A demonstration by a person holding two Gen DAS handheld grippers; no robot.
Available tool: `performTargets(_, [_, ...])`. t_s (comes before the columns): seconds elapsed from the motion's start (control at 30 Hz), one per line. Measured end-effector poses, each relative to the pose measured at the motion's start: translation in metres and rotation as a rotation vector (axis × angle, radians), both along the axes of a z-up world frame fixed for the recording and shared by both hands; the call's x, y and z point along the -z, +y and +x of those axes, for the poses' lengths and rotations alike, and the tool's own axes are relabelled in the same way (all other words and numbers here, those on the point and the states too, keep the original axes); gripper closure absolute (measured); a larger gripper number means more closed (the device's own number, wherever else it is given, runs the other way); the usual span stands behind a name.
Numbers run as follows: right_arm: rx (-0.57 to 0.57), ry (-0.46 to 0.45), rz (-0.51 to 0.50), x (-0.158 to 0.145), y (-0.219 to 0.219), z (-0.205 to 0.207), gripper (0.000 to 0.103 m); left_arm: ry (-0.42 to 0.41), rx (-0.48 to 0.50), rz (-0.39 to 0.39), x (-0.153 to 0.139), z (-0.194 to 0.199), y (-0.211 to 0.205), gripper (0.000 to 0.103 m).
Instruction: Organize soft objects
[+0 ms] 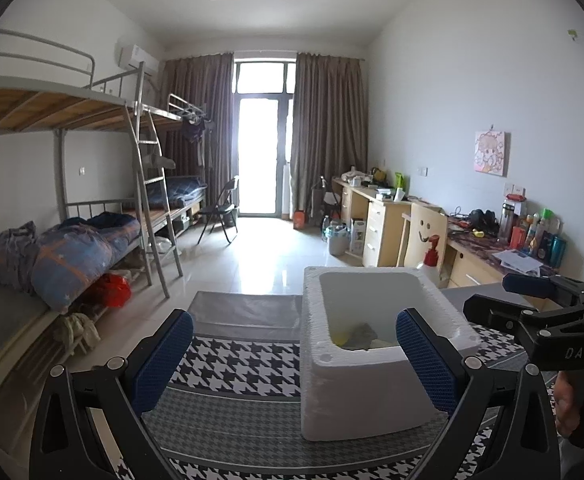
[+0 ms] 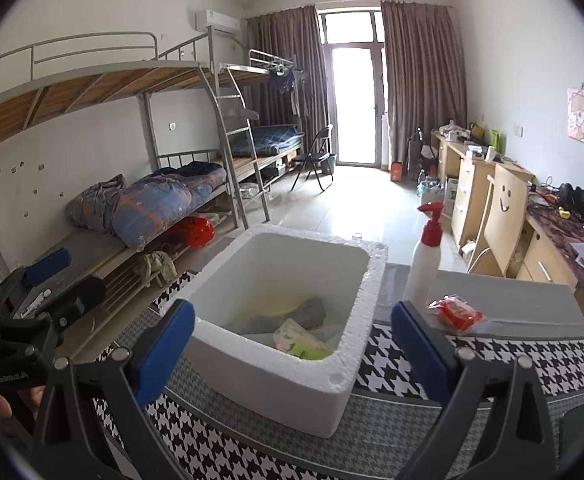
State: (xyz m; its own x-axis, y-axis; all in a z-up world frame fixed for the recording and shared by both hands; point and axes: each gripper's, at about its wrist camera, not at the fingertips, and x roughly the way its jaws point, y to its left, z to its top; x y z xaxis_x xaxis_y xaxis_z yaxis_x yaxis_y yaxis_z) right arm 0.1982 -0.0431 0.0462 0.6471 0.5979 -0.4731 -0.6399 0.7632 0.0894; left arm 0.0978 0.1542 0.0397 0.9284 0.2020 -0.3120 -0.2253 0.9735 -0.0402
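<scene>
Both claws spread and empty above the houndstooth-covered surface: the red packet lies just right of the white foam box, nearer the right claw than the left claw.

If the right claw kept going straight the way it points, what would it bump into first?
Probably the white foam box. It sits straight ahead of the open right claw, between its blue pads. The claw tilts downward, so it would likely meet the box's near wall or rim, though depth is hard to judge.
</scene>
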Motion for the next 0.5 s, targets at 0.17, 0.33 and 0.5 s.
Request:
performTargets(0.17, [0.024, -0.026, 0.001, -0.003, -0.011, -0.012, 0.003, -0.002, 0.012, 0.001, -0.003, -0.004, -0.006, 0.001])
performTargets(0.33, [0.039, -0.041, 0.017, -0.004, -0.025, -0.023, 0.003, -0.004, 0.031, 0.008, -0.005, -0.012, -0.015, 0.001])
performTargets(0.5, [0.056, -0.054, 0.026, -0.006, -0.038, -0.034, 0.003, -0.014, 0.052, 0.031, -0.009, -0.025, -0.028, 0.001])
